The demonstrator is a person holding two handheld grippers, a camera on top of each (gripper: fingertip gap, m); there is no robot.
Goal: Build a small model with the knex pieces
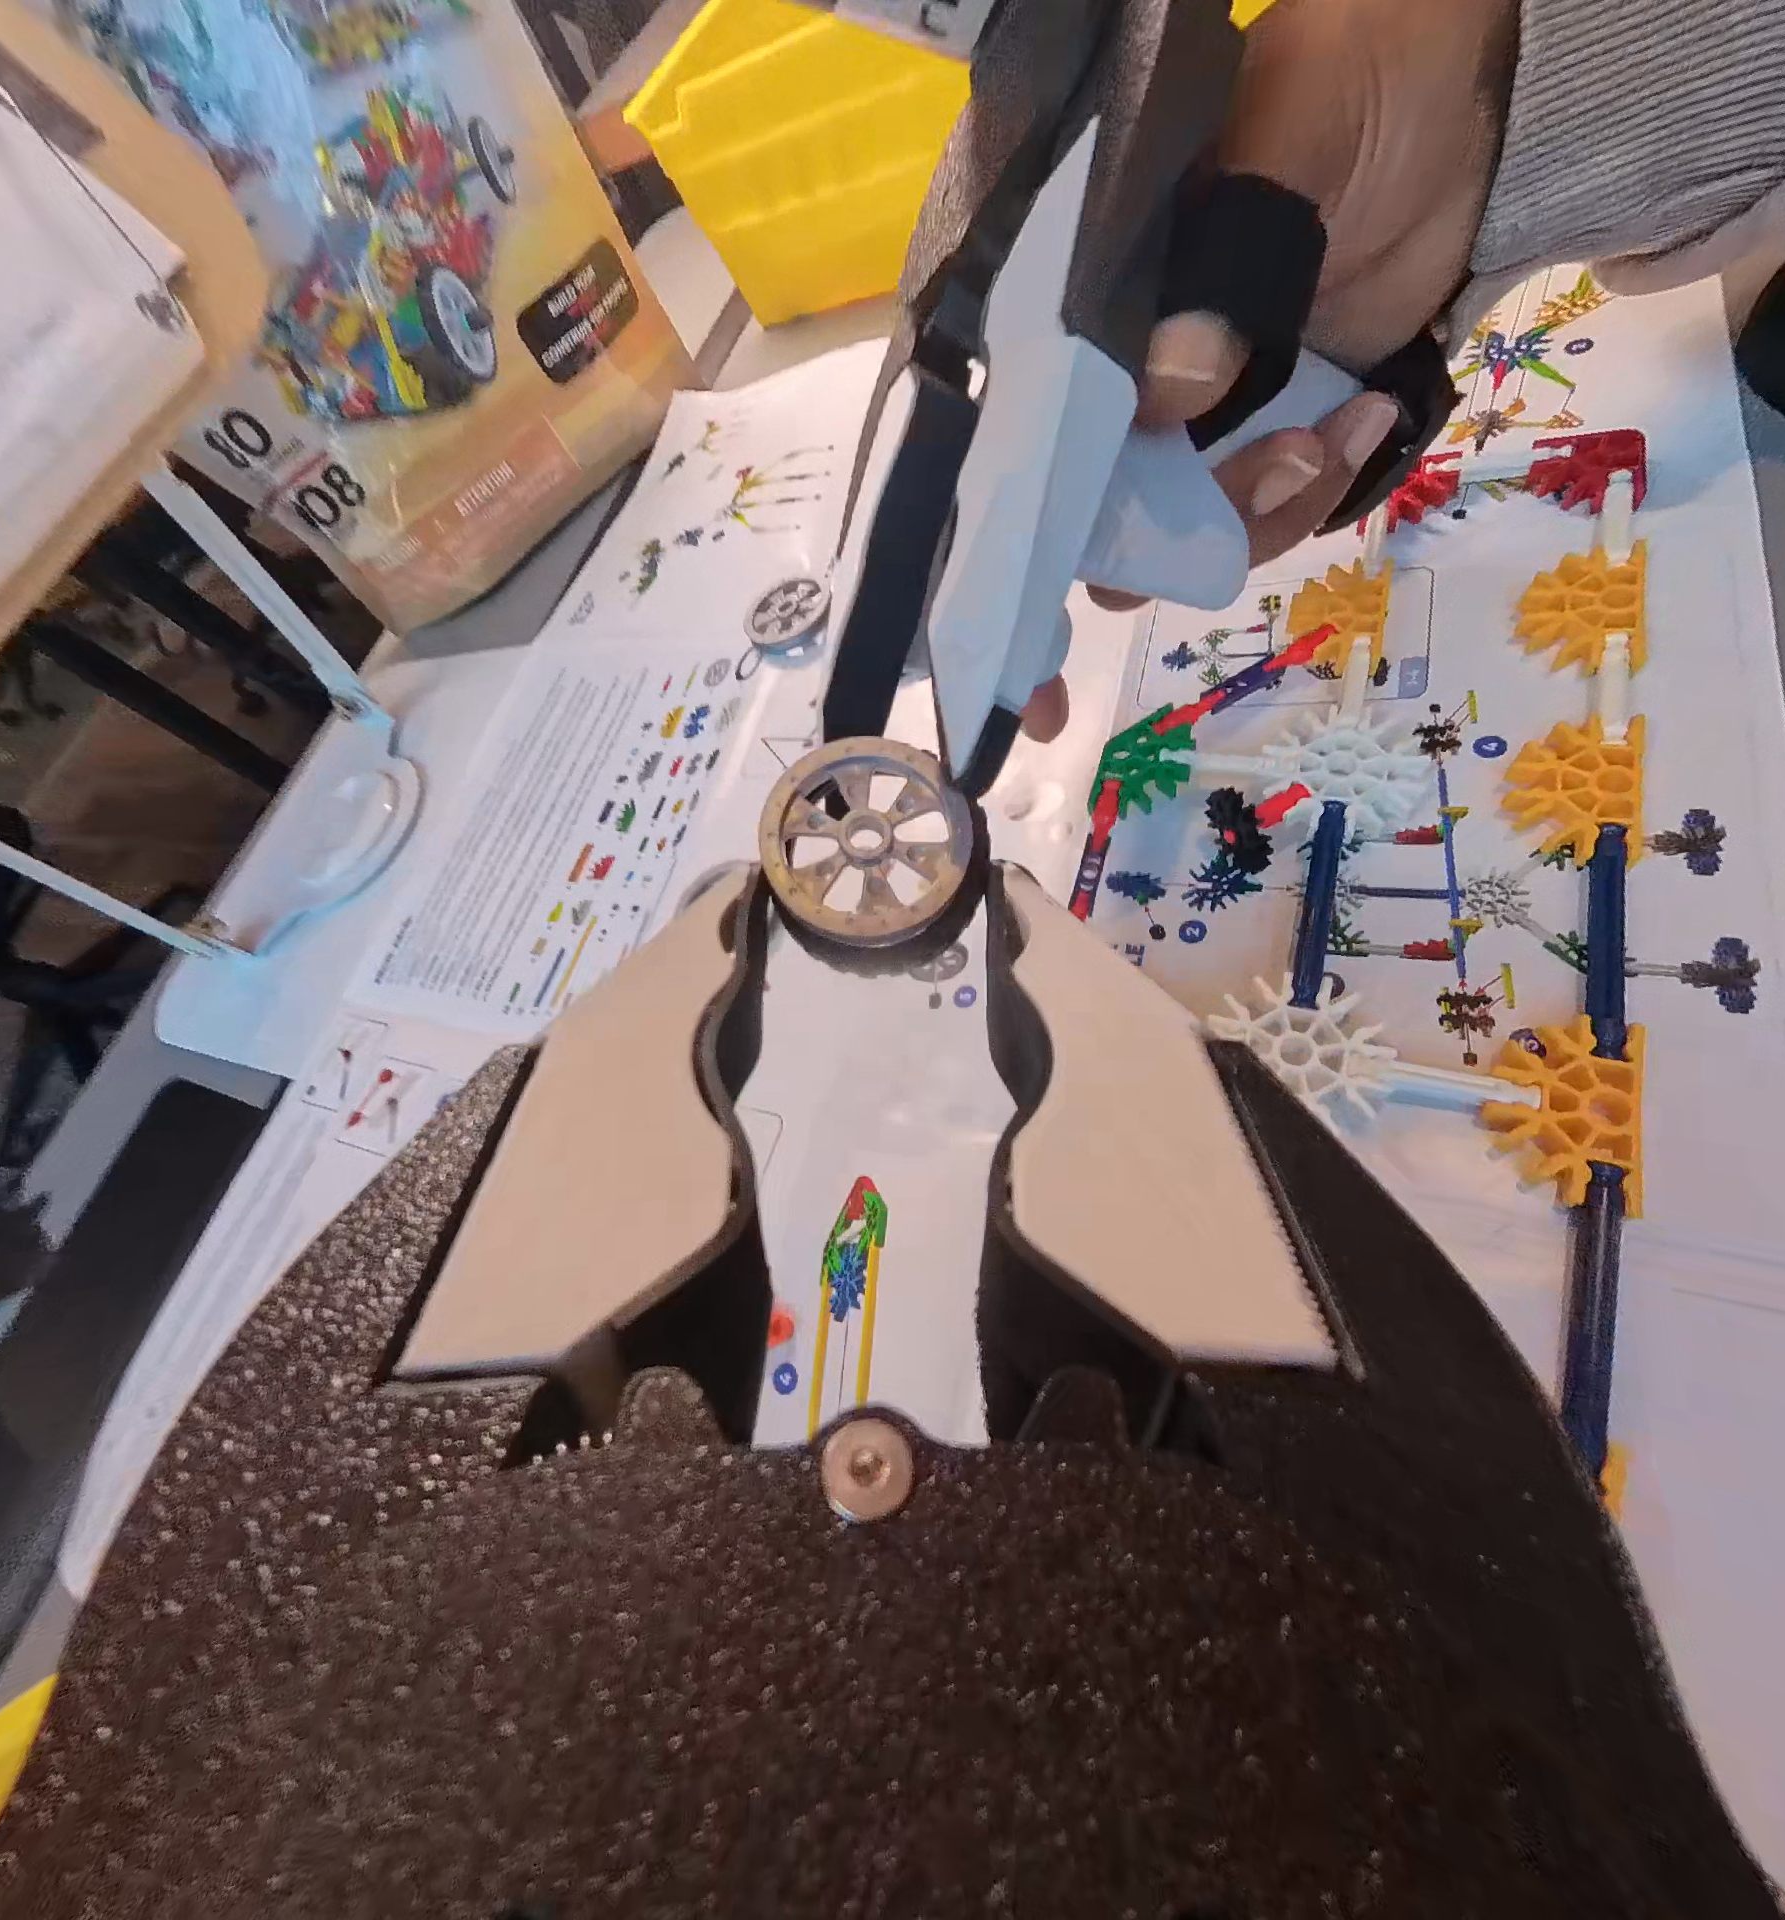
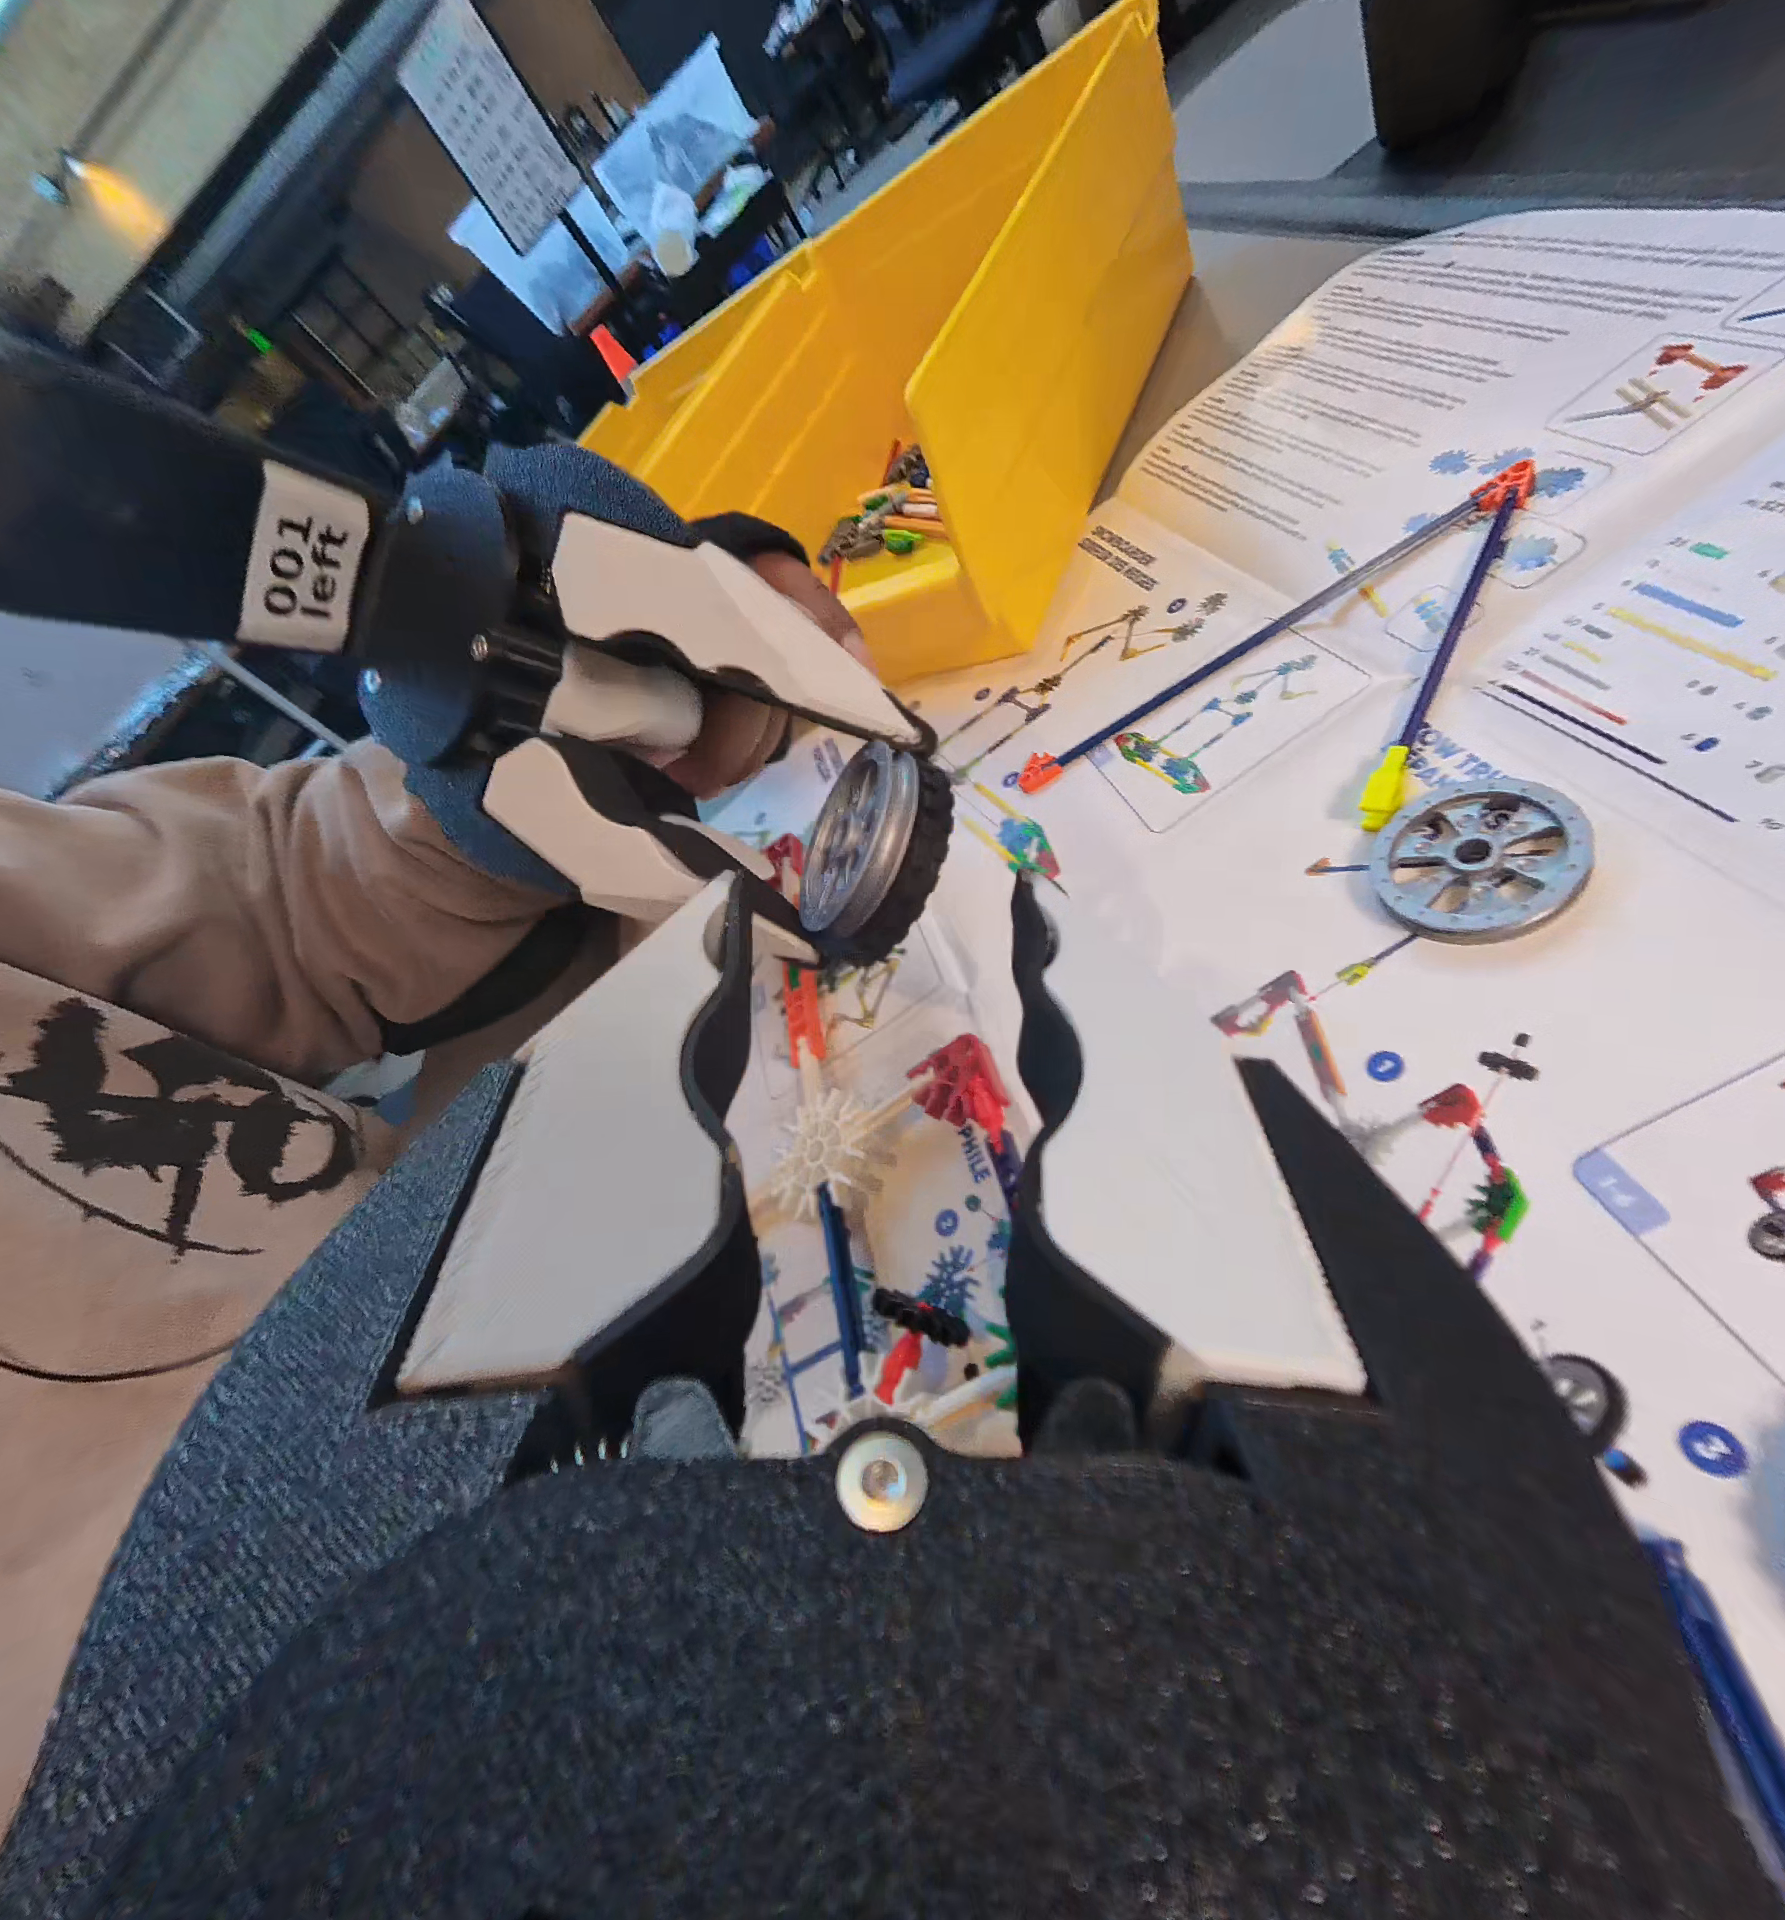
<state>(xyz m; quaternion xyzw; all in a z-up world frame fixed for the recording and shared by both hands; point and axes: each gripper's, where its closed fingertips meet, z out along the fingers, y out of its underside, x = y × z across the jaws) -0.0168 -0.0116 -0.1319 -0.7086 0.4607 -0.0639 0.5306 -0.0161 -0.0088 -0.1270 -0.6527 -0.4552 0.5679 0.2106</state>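
Left gripper (image 1: pixel 872 883) clamped on spoked grey rubber-tyred wheel (image 1: pixel 867 840); right gripper (image 2: pixel 877 894) apart.

Landmark: the instruction sheet (image 2: pixel 1283 436) lies under my tools.
Held wheel (image 2: pixel 872 852): between my left gripper (image 2: pixel 867 847) tips, above the sheet.
Loose wheel (image 2: pixel 1480 864): on the sheet, right of the held wheel.
Bin (image 2: pixel 1033 343): behind the sheet.
Rod model (image 1: pixel 1574 790): on the sheet's right part.

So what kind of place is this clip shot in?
Probably an office or lab worktable set up for toy building: yellow parts bins, an unfolded instruction sheet, a construction-toy box, with desks and shelving behind.
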